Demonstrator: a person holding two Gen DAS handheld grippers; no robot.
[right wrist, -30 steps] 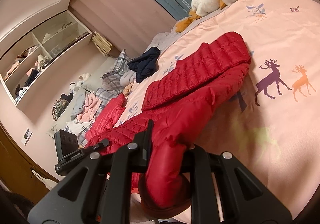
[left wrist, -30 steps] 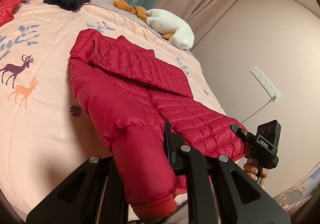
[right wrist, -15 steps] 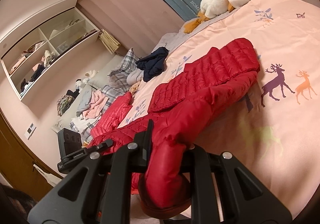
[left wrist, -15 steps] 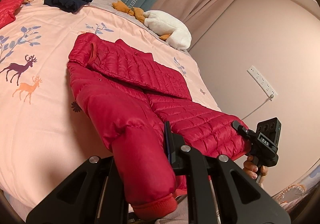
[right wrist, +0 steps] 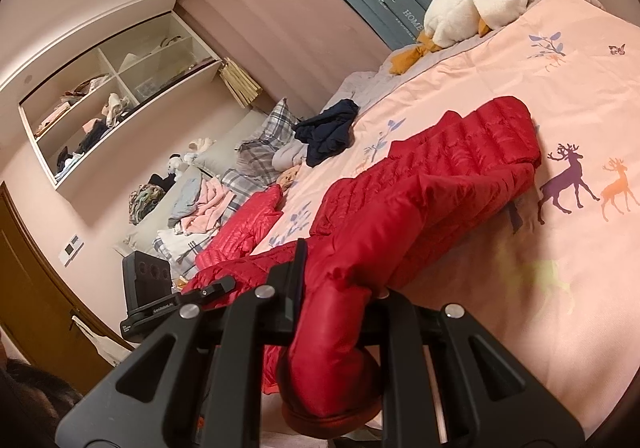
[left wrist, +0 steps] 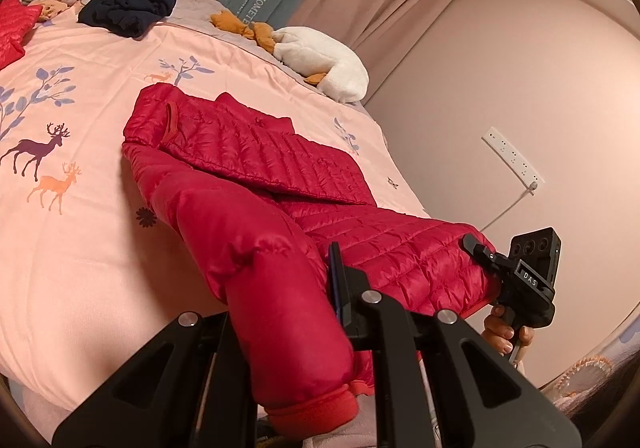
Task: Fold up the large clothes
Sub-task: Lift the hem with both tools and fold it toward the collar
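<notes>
Pink deer-print bedspread, red jacket gripped by both claws, beige walls

Counts across the bed and wall

Two red quilted puffer jackets: one spread out, one bunched at the bed's far edge. One crumpled navy garment, one white plush goose, two printed deer on the pink duvet, one white wall power strip, and two black grippers, left and right. Shelf compartments number perhaps four.
</notes>
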